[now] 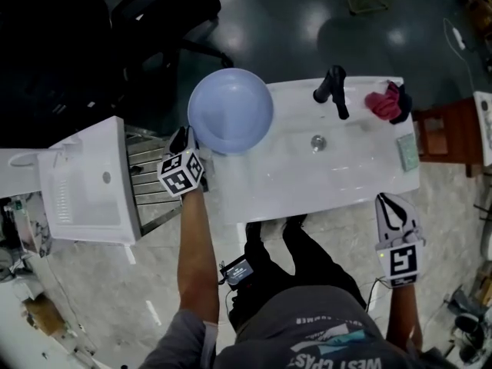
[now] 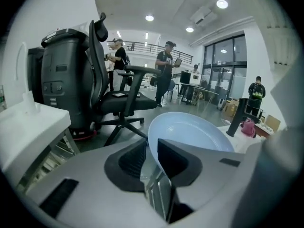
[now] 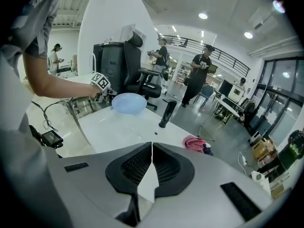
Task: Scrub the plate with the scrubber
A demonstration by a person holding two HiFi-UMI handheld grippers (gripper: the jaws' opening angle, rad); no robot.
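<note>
**Loose hold on an overhanging plate**

The round pale-blue plate (image 1: 231, 110) sits at the left end of the white basin-topped desk (image 1: 361, 167), with part of it out past the desk's left edge. The left claw (image 1: 187, 141) straddles its near rim. Its jaws stand a little spread with the rim between them, and the pads do not look clamped on it. I cannot tell how much of the plate's weight the desk carries.

That is the first risk. With so slack a hold and so much overhang, a nudge or a small pull back could tip the plate off the edge. It would land on the metal dish rack (image 1: 150, 179) or the floor (image 1: 100, 298).

The right claw (image 3: 152, 145) hangs off the desk's near right corner. Its jaws are pressed together with nothing between them. The flat pale-green rectangular pad (image 1: 408, 152), which I take to be the scrubber, lies untouched at the desk's far right edge. It is well apart from the plate.

- **Pad:** Fetching it means spreading those jaws first. A shut claw arriving at a thin pad on the edge would probably shove it over rather than pick it up.
- **Cloth:** The crumpled pink cloth (image 1: 384, 102) lies near the pad and could get caught up in the grab.
- **Tap:** The black tap (image 1: 332, 91) stands between pad and plate, so a low, straight sweep across the basin may strike it.
- **Scrubbing:** A plate pinched at one spot on its rim will tend to swivel or slide under the pressure unless the left hold is firm.
</note>
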